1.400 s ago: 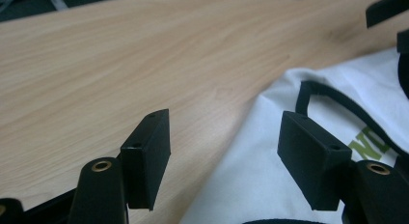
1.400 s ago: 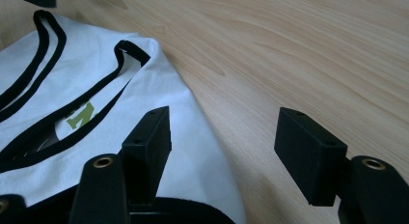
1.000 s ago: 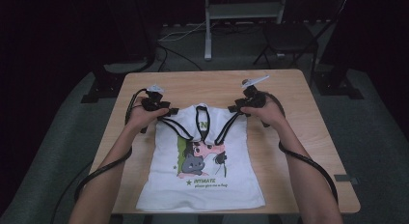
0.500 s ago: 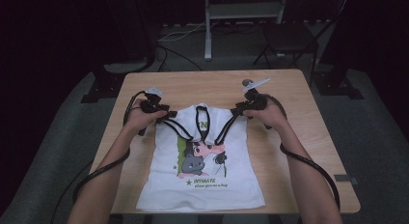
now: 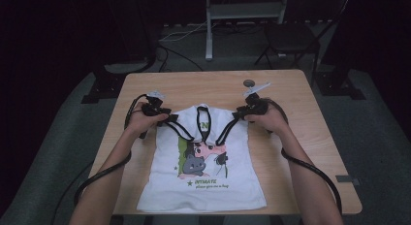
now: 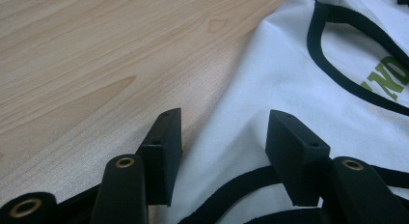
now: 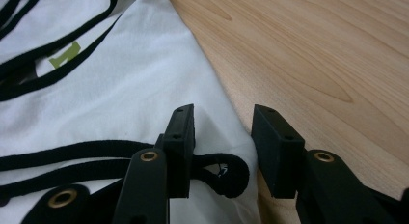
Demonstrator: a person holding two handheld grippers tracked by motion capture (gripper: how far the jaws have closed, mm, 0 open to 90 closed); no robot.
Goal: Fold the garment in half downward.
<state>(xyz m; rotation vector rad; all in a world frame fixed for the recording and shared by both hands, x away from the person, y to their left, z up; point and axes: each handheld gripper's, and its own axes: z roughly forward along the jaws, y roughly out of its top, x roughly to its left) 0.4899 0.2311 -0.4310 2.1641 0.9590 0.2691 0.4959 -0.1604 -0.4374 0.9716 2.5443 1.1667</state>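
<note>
A white sleeveless shirt (image 5: 208, 171) with black trim and a cartoon print lies flat on the wooden table (image 5: 213, 87), neck away from the person. My left gripper (image 5: 168, 118) rests at the shirt's left shoulder. Its jaws have just been closing and still stand apart around the shoulder's edge (image 6: 231, 132), without pressing it. My right gripper (image 5: 238, 115) sits at the right shoulder. Its jaws have just been closing too, with the shoulder corner and its black trim loop (image 7: 226, 175) between them and a gap still showing on the outer side.
A small dark round thing (image 5: 249, 82) lies on the table behind the right gripper. Black cables (image 5: 310, 169) trail back from both grippers along the forearms. A chair (image 5: 291, 38) and a stand's post (image 5: 209, 36) are on the floor beyond the far edge.
</note>
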